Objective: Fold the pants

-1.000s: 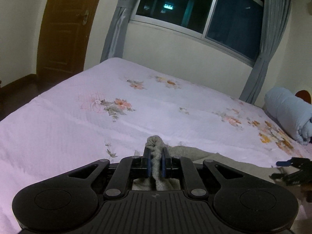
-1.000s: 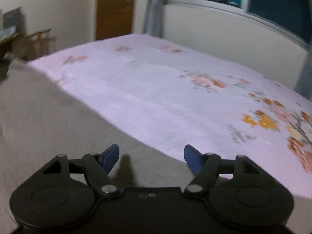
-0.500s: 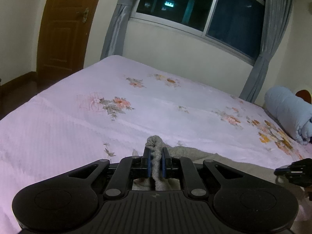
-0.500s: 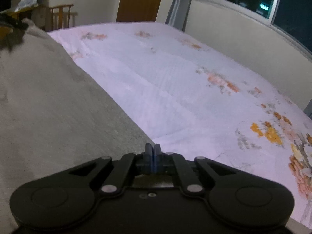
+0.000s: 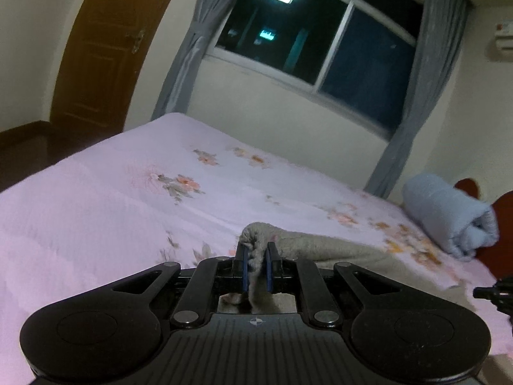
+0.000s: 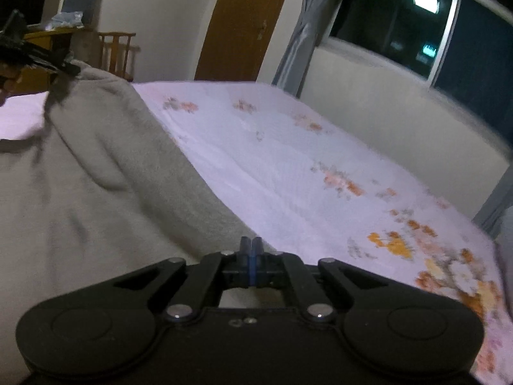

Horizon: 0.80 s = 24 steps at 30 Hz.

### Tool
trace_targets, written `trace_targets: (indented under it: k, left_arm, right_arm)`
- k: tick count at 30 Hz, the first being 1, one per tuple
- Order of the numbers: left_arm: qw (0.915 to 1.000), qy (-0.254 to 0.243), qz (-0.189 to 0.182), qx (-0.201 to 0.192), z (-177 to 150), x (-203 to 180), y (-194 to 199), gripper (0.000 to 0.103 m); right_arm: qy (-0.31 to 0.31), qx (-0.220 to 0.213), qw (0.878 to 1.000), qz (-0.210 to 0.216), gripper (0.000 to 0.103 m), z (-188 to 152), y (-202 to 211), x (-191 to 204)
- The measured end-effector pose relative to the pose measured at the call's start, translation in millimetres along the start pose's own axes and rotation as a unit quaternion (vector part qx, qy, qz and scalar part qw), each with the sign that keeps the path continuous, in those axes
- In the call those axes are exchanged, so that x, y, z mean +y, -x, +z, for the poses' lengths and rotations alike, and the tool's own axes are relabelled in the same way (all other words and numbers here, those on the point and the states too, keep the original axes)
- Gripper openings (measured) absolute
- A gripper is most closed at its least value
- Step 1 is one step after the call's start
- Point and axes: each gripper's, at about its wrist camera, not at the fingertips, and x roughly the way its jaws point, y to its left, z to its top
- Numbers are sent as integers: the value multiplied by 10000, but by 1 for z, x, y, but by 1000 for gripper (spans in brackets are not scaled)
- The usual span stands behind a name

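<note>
The grey pants (image 6: 96,176) hang stretched between my two grippers above the pink floral bed (image 6: 288,166). My left gripper (image 5: 255,266) is shut on a bunched corner of the pants (image 5: 256,234); the cloth runs off to the right (image 5: 336,250). My right gripper (image 6: 251,256) is shut, jaws together, at the near edge of the pants; the pinched cloth itself is hidden. The left gripper shows at the far left of the right wrist view (image 6: 29,54), holding the raised corner. The right gripper's tip shows at the right edge of the left wrist view (image 5: 493,292).
A rolled light-blue blanket (image 5: 449,215) lies at the bed's right end by a red headboard (image 5: 481,192). A window with grey curtains (image 5: 320,41) and a wooden door (image 5: 99,51) are behind. A desk and wooden chair (image 6: 115,51) stand beyond the bed.
My right gripper closed from wide open to shut at the pants' edge. Both grippers then rose and tilted up, lifting the pants off the bed.
</note>
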Motion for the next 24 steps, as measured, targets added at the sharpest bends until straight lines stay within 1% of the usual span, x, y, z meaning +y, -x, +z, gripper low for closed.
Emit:
trace_targets:
  k: [2,4,5,6,7,8,9,11,12,13,14,16,18,20,22,24]
  left_arm:
    - [9999,-45,-131,-7,-13,0,24,10]
    - [9996,-159,-251,28,-32,-1,49,10]
    - [9995,-132,-277,96,-42,1,59,10]
    - [9992,-165,-285,213,-52,1,67,10]
    - [9989,-237,-259,311,-63,1,75,10]
    - [9988,-174,-232,388,-74,3,82,10]
    - [9986,-74,-191,492,-85,5,87,10]
    - [9983,-56,-124,563,-97,4,94,10]
    - [9984,-24,-105,555,-99,4,96,10]
    - [9986,-2,-83,522,-99,3,98,10]
    - [9988,0,-61,487,-95,2,98,10]
    - [9991,-46,-65,426,-83,-4,99,10]
    - [9990,-210,-86,390,-68,-10,100,10]
    - [9987,-313,-119,373,-54,-14,101,10]
    - [9987,-315,-148,373,-40,-16,101,10]
    - [9987,-283,-165,396,-30,-16,99,10]
  right_arm:
    - [65,9,9999,-80,0,-7,32,16]
    - [-25,66,10000,-17,0,-21,63,31]
    - [-67,107,9999,20,0,-29,75,39]
    - [-78,150,9998,-54,0,-36,83,45]
    - [-211,197,9995,-91,0,-41,87,49]
    - [-413,220,9989,-73,0,-46,88,48]
    - [-557,213,9981,-154,0,-49,86,48]
    - [-617,234,9972,-341,0,-49,78,48]
    - [-578,275,9970,-440,14,-46,71,48]
    - [-392,253,9970,-623,30,-42,61,50]
    - [-224,197,9975,-645,35,-39,51,50]
    - [-135,249,9983,-518,35,-34,28,46]
    - [-72,304,9987,-405,34,-33,7,43]
    - [143,331,9986,-375,34,-34,-12,44]
    - [382,317,9976,-473,34,-38,-24,53]
    - [521,401,9969,-441,34,-40,-38,55]
